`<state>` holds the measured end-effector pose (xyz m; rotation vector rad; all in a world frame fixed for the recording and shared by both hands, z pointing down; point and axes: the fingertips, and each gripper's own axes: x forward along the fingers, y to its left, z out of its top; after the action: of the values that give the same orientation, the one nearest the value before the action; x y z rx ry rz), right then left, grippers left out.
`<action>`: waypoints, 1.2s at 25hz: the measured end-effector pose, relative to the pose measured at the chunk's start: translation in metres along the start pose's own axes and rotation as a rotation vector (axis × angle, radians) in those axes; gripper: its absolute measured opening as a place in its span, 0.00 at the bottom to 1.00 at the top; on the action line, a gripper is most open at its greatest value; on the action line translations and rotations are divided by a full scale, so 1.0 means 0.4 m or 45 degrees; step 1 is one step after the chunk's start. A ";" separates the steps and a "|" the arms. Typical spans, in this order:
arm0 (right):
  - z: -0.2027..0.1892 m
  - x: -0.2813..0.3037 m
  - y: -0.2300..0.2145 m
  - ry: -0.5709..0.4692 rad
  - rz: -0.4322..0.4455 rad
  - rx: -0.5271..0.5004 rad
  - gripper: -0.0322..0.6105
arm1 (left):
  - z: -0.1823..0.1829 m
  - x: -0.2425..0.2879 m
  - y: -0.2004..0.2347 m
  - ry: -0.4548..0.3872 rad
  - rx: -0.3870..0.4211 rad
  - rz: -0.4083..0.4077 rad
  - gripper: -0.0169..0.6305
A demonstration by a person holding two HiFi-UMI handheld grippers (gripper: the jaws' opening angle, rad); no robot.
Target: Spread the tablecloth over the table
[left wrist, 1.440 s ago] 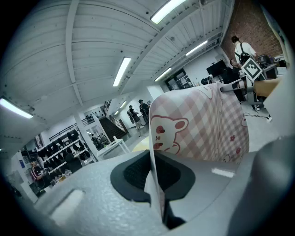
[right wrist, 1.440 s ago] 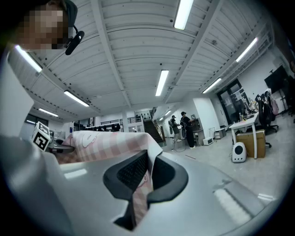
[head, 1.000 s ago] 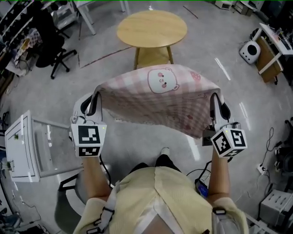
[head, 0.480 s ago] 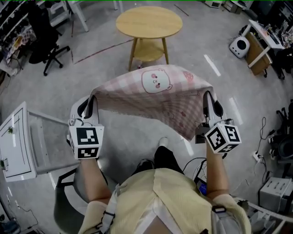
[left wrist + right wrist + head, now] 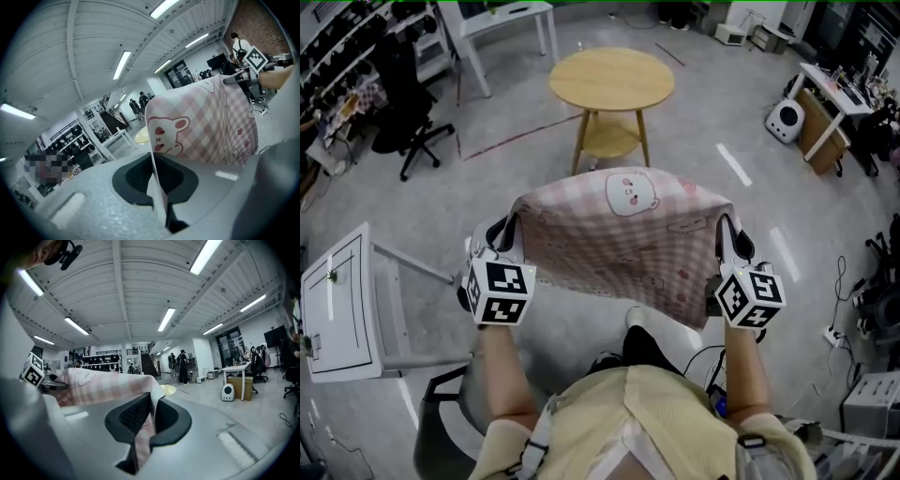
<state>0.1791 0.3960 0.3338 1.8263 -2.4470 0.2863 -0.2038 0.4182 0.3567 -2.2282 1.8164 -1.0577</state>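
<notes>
soft cloth tablecloth [image 5: 619, 234], smooth wooden table [image 5: 611, 78]

Head view: fingertips of left gripper [image 5: 508, 232] and right gripper [image 5: 729, 234] are buried under the tablecloth [image 5: 619, 239] corners. The cloth hides most of the person's legs, only one shoe [image 5: 636, 317] shows. Torso [image 5: 628, 422] cut by the bottom edge. Left gripper view: round table [image 5: 140, 136] mostly behind the cloth. Right gripper view: distant people [image 5: 180, 366] too small to detail.

black office chair [image 5: 405, 117] | white round device [image 5: 785, 120] | white cart [image 5: 339, 302] | white desk [image 5: 514, 11]
</notes>
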 end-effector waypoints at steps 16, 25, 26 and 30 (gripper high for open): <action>0.040 0.114 -0.060 -0.063 -0.020 -0.023 0.06 | 0.066 0.108 0.016 0.034 0.088 -0.048 0.04; 0.073 0.268 -0.118 -0.060 0.022 -0.072 0.06 | 0.135 0.242 0.051 0.107 0.124 0.002 0.04; 0.079 0.285 -0.131 -0.060 0.027 -0.073 0.06 | 0.149 0.258 0.052 0.113 0.128 0.008 0.04; 0.090 0.354 -0.167 -0.072 0.049 -0.069 0.06 | 0.189 0.320 0.064 0.138 0.149 0.041 0.04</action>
<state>0.2038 0.2374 0.3295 1.7914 -2.5033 0.1712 -0.1758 0.2704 0.3455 -2.1067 1.7738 -1.2671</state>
